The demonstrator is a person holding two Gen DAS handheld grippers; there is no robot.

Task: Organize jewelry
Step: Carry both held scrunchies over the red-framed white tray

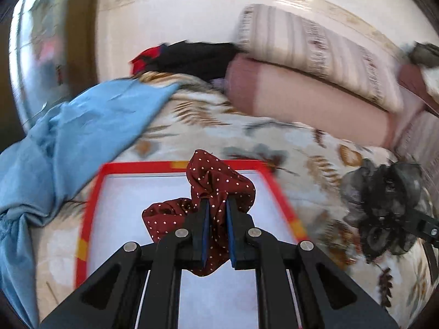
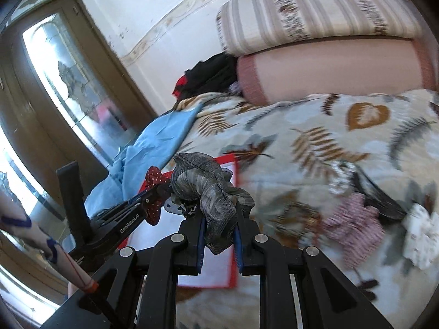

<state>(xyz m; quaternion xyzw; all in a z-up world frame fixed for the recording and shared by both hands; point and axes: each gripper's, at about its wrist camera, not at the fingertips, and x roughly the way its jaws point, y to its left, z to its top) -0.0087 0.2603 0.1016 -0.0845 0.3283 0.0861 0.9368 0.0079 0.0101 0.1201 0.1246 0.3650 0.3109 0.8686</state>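
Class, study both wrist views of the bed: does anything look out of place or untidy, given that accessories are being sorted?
Yes. Several hair accessories lie loose in a jumble on the leaf-patterned bedspread, outside the red-rimmed tray. A blue garment is crumpled beside the tray. Only the two scrunchies in the grippers are being handled.

the left black two-finger gripper (image 1: pixel 217 220) has blue pads (image 1: pixel 205 233) and round silver pivot screws (image 1: pixel 181 232). seen beside the right black gripper (image 2: pixel 219 233), its arm bears white "genrobot.ai" lettering (image 2: pixel 133 222).
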